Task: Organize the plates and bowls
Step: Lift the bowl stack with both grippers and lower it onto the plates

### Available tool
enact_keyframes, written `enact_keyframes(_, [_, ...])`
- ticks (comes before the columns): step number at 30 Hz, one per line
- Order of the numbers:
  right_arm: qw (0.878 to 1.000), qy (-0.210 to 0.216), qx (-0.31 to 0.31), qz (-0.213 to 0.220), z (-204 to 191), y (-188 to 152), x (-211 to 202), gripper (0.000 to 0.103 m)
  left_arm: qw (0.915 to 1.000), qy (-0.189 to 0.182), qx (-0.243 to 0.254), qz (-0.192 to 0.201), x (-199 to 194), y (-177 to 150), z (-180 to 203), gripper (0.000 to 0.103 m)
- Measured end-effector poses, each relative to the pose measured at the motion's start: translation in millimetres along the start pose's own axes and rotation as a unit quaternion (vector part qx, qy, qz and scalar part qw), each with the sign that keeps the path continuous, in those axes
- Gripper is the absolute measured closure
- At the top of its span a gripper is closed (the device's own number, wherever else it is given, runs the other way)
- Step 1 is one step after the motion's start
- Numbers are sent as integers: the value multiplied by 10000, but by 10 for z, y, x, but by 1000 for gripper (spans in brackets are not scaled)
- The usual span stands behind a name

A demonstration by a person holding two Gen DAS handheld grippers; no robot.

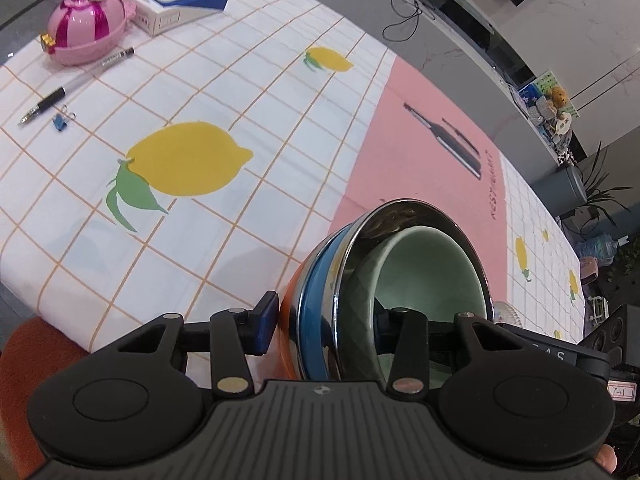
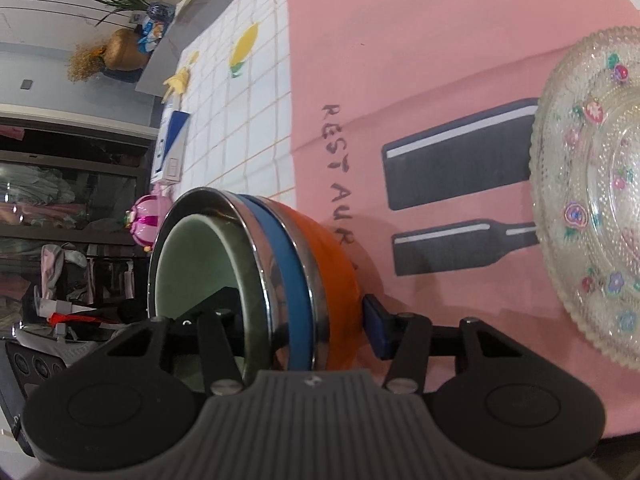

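Both grippers hold the bowl stack

The left gripper (image 1: 326,322) and right gripper (image 2: 292,322) each clamp the stacked bowls (image 1: 400,276) (green bowl inside), tipped sideways above the pink mat (image 2: 420,60), near the glass plate (image 2: 592,192).

Home living room, lemon-print tablecloth (image 1: 240,92), potted plant (image 1: 600,196), clothes rack (image 2: 60,196)

glass plate (image 2: 592,200) cut off at right

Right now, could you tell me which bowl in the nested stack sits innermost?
The pale green bowl sits innermost, inside the shiny steel bowl; the blue-banded and orange ones are outside it.
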State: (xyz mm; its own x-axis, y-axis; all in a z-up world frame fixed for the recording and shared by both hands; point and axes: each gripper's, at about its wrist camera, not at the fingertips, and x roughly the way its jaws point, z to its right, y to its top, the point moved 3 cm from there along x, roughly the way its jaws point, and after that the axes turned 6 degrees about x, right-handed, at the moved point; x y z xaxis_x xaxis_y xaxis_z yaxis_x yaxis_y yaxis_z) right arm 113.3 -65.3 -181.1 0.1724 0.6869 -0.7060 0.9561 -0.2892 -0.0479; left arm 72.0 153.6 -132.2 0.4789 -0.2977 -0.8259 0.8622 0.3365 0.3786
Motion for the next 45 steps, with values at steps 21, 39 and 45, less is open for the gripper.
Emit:
enact_keyframes(21, [9938, 101, 221, 1083, 634, 164, -1499, 52, 9915, -644, 1120, -136, 156, -193, 1530, 54])
enact_keyframes(39, [9924, -56, 566, 1091, 1260, 461, -1662, 52, 9891, -586, 1214, -599, 699, -345, 1838, 54])
enact_keyframes(45, [9927, -136, 588, 1041, 1329, 502, -1597, 52, 9889, -605, 1162, -695, 798, -365, 1804, 54])
